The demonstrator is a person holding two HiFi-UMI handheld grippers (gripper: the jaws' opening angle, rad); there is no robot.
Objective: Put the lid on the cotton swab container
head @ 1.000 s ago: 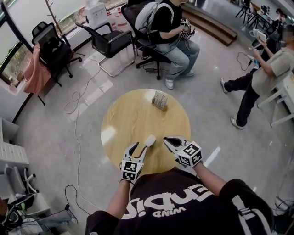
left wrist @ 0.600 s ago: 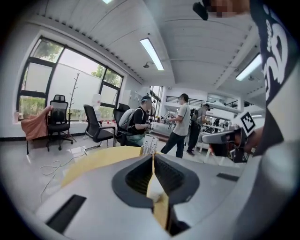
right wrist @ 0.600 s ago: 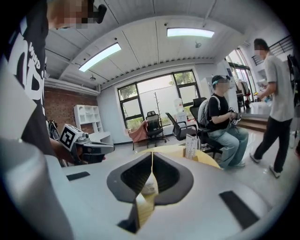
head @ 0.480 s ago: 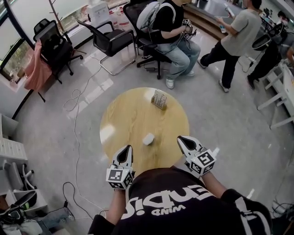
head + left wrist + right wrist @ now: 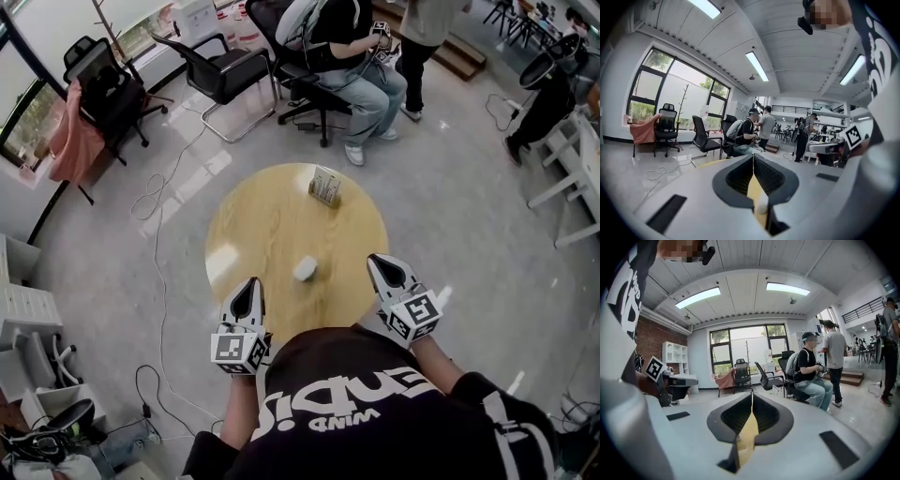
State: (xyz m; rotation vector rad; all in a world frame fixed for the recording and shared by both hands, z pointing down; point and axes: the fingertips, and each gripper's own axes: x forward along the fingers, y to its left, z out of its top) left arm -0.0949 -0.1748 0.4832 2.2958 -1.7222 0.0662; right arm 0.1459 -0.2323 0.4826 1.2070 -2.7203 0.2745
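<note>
The cotton swab container (image 5: 305,269) is a small white tub standing alone on the round wooden table (image 5: 272,225), near its front. Its top looks white and closed; I cannot tell the lid apart from the body. My left gripper (image 5: 248,289) is shut and empty at the table's front left edge, a short way from the container. My right gripper (image 5: 381,264) is shut and empty at the front right edge. In the left gripper view the jaws meet, with a sliver of the table (image 5: 754,190) and a white blob below it showing through the gap. In the right gripper view the jaws are also together.
A small wooden holder (image 5: 325,187) with items stands at the table's far edge. Beyond it a person (image 5: 352,56) sits on an office chair, and another stands behind. More black chairs (image 5: 220,75) stand at the back left. A cable (image 5: 159,272) trails over the floor on the left.
One second ago my left gripper stood open right beside the container. Both grippers have since drawn back toward my body, and the left one has shut. People in the background have walked about.
</note>
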